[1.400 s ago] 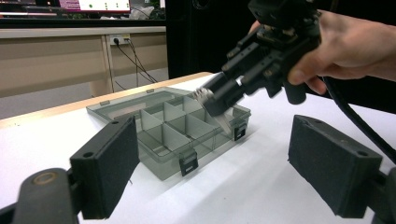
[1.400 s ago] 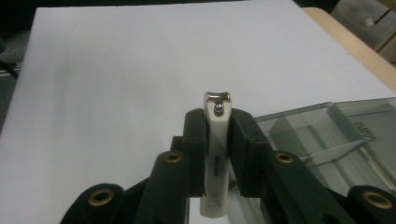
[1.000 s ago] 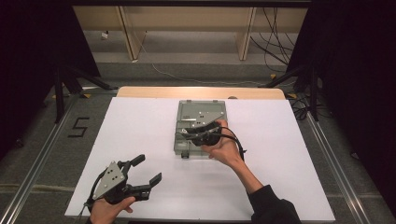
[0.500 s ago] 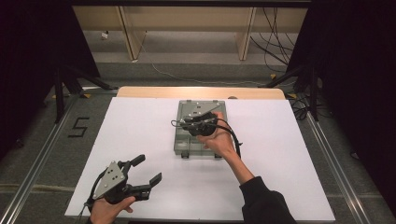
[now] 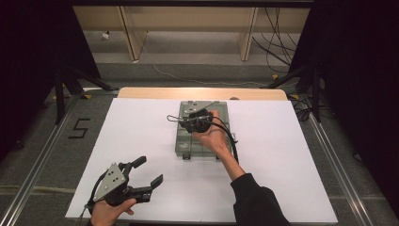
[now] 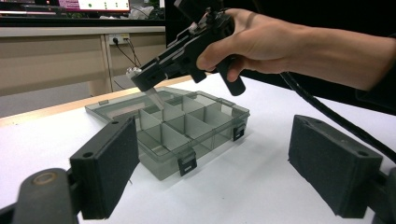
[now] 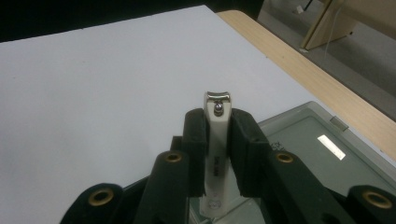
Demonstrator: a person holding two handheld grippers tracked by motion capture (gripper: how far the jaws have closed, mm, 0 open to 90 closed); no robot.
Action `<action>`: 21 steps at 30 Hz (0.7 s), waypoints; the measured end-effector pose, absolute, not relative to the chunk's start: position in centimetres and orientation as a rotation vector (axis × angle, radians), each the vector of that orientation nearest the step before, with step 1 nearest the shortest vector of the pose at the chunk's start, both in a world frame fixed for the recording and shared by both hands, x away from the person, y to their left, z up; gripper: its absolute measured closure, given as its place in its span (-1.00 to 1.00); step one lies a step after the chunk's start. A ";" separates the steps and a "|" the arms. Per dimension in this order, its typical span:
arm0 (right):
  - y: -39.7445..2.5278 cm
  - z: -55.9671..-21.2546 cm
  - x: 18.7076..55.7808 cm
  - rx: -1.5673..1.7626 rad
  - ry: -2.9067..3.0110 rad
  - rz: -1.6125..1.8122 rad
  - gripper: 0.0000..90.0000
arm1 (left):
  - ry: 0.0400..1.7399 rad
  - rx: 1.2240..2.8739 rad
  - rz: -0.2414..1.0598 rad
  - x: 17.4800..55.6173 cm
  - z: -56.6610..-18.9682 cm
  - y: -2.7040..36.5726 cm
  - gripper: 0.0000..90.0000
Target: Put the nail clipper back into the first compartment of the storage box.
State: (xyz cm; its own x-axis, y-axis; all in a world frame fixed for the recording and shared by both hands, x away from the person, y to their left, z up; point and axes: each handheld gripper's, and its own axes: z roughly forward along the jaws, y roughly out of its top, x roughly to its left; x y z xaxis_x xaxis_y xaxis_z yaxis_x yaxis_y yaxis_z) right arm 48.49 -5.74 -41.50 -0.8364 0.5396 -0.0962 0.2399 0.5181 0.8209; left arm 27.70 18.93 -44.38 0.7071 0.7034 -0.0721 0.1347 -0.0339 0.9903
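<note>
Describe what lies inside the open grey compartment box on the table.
The box shows grey dividers and bare-looking compartments. The right gripper, above it, holds a white nail clipper. The right hand and gripper cover several compartments from above, so their contents cannot be seen.

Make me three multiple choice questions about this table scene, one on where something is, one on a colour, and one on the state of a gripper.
1. Where is the right gripper?
A. Above the compartment box
B. On the floor
C. Resting at the table's near edge

2. What colour is the nail clipper?
A. Red
B. White with a silver tip
C. Green

3. How does the left gripper stand?
A. Shut on the clipper
B. Shut on the box lid
C. Open, holding nothing

Answers:
1 A, the high view shows it over the grey compartment box.
2 B, the right gripper view shows a white body and shiny metal end between the pads.
3 C, its jaws are spread wide apart in the left gripper view.
</note>
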 end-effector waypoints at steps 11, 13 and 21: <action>-4.6 -42.2 49.5 0.694 2.437 1.209 0.71 | 0.709 1.557 0.517 27.6 -44.3 18.9 -0.65; -4.3 -42.6 49.6 0.699 2.430 1.195 0.71 | 0.712 1.557 0.516 27.6 -44.3 18.9 -0.65; -4.0 -43.1 50.0 0.736 2.462 1.159 0.71 | 0.710 1.557 0.515 27.6 -44.3 18.9 -0.65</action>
State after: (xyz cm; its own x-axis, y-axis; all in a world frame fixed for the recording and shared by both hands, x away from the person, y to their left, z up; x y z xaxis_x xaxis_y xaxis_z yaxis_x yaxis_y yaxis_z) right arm 49.99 -4.04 -43.14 -0.8155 0.5748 -0.0675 0.3142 0.5377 0.7824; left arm 27.60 18.89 -44.35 0.7072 0.7021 -0.0834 0.1392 -0.0226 0.9900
